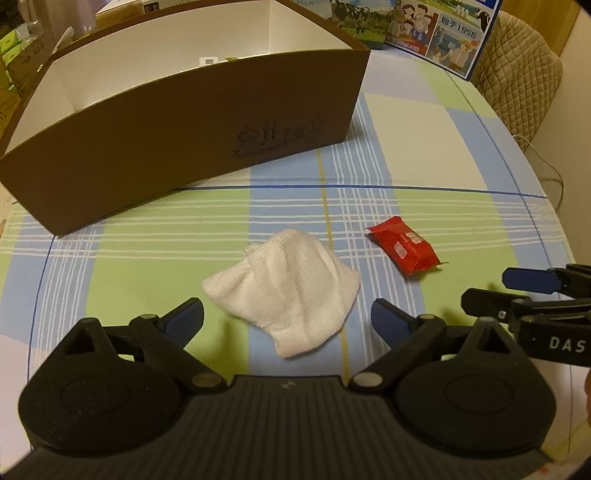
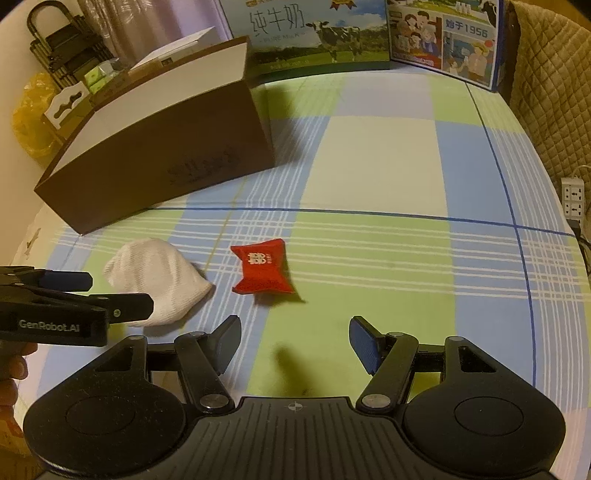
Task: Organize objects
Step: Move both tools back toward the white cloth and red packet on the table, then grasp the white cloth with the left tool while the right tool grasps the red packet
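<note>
1. Left gripper (image 1: 287, 315): fingers spread wide, nothing clasped; blue pads (image 1: 388, 317) facing inward, tilted down toward a checked tablecloth (image 1: 406, 147) of green, blue and cream squares.
2. White folded cloth (image 1: 284, 291): lying flat on the tablecloth, directly ahead of and partly between the left fingertips, touching neither pad as far as can be seen.
3. Red snack packet (image 1: 404, 245): on the tablecloth beyond the right-hand fingertip of the left gripper, just beside the cloth but apart from it.
4. Brown cardboard box (image 1: 184, 147): open-topped, white inside, standing well ahead of the left fingers and off to their left; a dark printed emblem on its near wall; something small and pale inside near the far wall, too small to make out.
5. Right gripper (image 2: 295, 341): fingers released and parted, gripping nothing, angled down over the tablecloth.
6. Seen from the right wrist: red snack packet ahead of the right fingertips, slightly toward the left-hand one, not touched; white cloth farther left, partly hidden behind the left gripper entering from the left edge.
7. Behind everything: milk cartons (image 2: 314, 33) printed with cows and cartoon figures at the far table edge; quilted beige fabric (image 2: 546, 92) on the right.
8. Fingers of a person's hand (image 2: 11, 373) barely visible at the left edge beneath the left gripper.
</note>
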Action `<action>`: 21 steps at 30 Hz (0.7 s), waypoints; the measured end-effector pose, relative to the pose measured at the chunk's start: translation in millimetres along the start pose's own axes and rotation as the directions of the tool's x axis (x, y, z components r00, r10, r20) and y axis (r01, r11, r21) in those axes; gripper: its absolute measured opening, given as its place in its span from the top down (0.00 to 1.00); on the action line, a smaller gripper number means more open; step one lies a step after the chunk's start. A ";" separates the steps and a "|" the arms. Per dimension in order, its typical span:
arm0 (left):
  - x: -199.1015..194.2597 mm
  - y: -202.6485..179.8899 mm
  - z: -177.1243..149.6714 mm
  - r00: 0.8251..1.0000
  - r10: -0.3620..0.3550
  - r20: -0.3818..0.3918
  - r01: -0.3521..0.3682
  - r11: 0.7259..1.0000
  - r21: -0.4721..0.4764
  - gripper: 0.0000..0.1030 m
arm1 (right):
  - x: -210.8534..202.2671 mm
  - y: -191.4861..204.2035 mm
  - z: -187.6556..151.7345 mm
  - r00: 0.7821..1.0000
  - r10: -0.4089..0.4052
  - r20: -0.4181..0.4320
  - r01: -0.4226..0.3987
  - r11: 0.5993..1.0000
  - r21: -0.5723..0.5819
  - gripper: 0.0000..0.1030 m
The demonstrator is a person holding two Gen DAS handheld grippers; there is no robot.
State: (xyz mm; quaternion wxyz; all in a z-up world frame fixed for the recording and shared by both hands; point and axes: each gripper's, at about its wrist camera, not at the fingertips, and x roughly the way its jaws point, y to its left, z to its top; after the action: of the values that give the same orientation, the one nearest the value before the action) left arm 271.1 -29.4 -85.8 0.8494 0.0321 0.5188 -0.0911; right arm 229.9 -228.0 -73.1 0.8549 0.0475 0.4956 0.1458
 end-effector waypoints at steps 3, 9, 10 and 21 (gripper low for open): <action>10.3 -0.6 2.5 1.000 0.023 -0.008 -0.023 1.000 0.017 0.07 | 1.3 -3.4 1.1 1.000 -0.009 0.000 0.009 1.000 0.010 0.39; 24.8 1.0 7.2 0.999 0.042 -0.019 -0.041 0.999 0.030 0.10 | 1.2 -9.3 4.2 1.000 -0.027 0.007 0.027 0.999 0.032 0.39; 27.3 1.0 8.0 0.999 0.047 -0.023 -0.047 0.998 0.031 0.10 | 1.2 -10.2 4.9 1.000 -0.030 0.009 0.030 0.999 0.035 0.39; 36.1 -2.9 11.6 0.999 0.042 0.002 -0.042 0.997 0.069 0.30 | 5.1 -9.3 14.1 0.999 -0.026 0.028 0.025 0.999 0.033 0.39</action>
State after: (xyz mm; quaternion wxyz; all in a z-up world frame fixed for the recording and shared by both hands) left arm 296.8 -38.3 -112.3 0.8496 0.0723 0.5144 -0.0913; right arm 246.4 -234.4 -72.4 0.8627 0.0574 0.4864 0.1260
